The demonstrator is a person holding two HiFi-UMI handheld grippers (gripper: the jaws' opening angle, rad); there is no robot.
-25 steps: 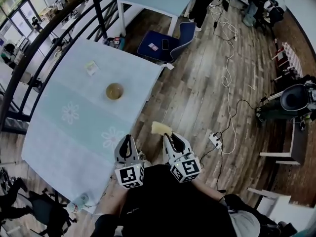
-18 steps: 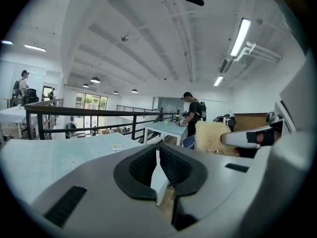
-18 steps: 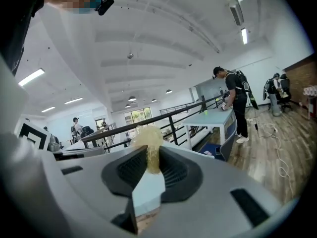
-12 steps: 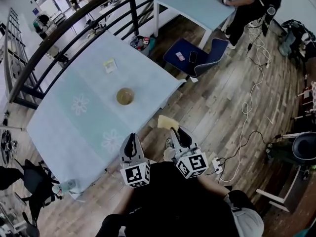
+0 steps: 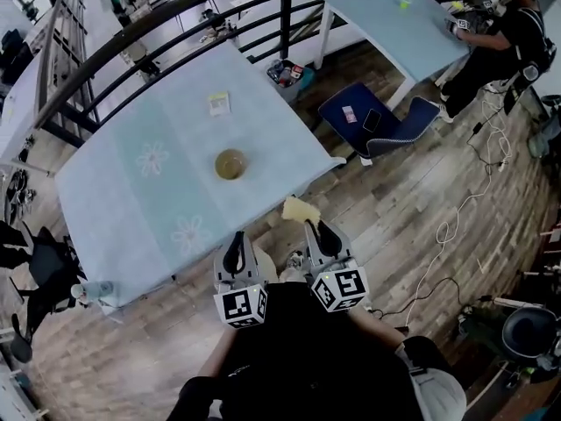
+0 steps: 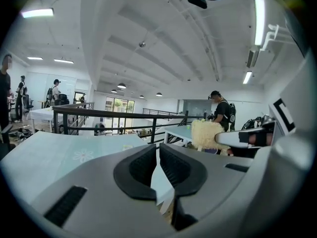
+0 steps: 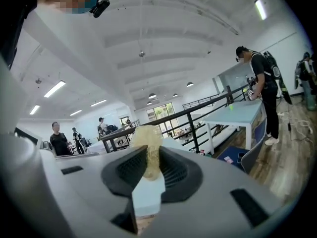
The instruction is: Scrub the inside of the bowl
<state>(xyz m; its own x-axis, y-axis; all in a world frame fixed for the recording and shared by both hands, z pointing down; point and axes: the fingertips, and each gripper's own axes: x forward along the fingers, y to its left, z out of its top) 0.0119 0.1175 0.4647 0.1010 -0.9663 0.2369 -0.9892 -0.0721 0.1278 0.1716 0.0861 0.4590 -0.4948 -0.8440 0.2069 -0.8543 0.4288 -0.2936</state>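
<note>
A small brownish bowl [image 5: 230, 163] stands alone on the pale blue table [image 5: 131, 200], toward its near right side. Both grippers are held close to my body, off the table's near edge and well short of the bowl. My right gripper [image 5: 314, 229] is shut on a yellow sponge [image 5: 298, 209], which sticks out past its jaws; the sponge [image 7: 146, 138] fills the gap in the right gripper view. My left gripper [image 5: 234, 253] is shut with nothing between its pads [image 6: 143, 165]. The sponge [image 6: 205, 134] also shows at the right of the left gripper view.
A small card [image 5: 219, 103] lies on the table's far part. A black railing [image 5: 175, 11] runs behind the table. A blue chair [image 5: 377, 121] and a second table [image 5: 394, 16] with a person stand at the right. Cables [image 5: 473, 200] cross the wooden floor. A bottle [image 5: 92, 289] lies by the near left corner.
The head view has swung round, so the table and bowl now sit nearer the middle and closer. Both grippers stay by my body, the sponge still held in the right one.
</note>
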